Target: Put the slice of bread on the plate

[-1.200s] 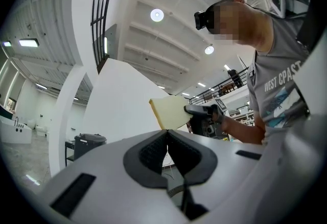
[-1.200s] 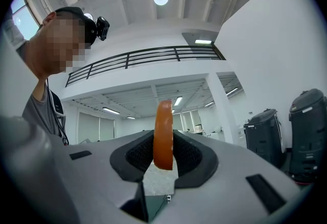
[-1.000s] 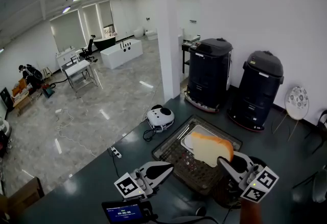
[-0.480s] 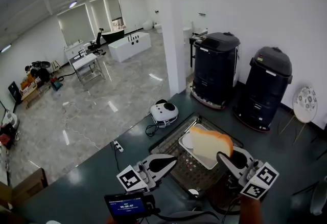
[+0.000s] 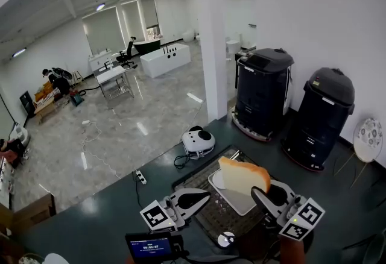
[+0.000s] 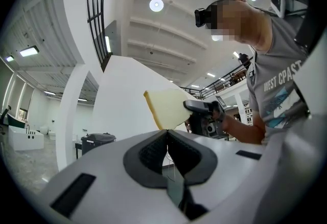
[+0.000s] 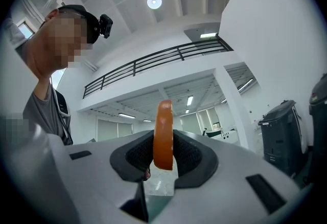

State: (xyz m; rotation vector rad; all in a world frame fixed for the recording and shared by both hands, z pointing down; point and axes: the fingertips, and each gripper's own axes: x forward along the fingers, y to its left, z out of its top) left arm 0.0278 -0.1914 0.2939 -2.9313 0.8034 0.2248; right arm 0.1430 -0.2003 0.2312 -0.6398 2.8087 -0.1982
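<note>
A dark counter (image 5: 108, 220) fills the bottom of the head view, with a pale marble hall beyond. At the lower edge lies a small lit screen (image 5: 148, 246). Just above it, the left gripper (image 5: 202, 197) has its jaws pressed together, with nothing between them. Lower right, the right gripper (image 5: 269, 191) is clamped on the slice of bread (image 5: 243, 176), which stands on edge with its crust toward the camera. The slice overlaps a white plate (image 5: 240, 202) on a dark mesh tray (image 5: 214, 219); it seems to hang above the plate rather than touch it. Farther up sits a white rounded device (image 5: 198, 141), then two black bins (image 5: 262, 91) and a white pillar (image 5: 214, 34).
</note>
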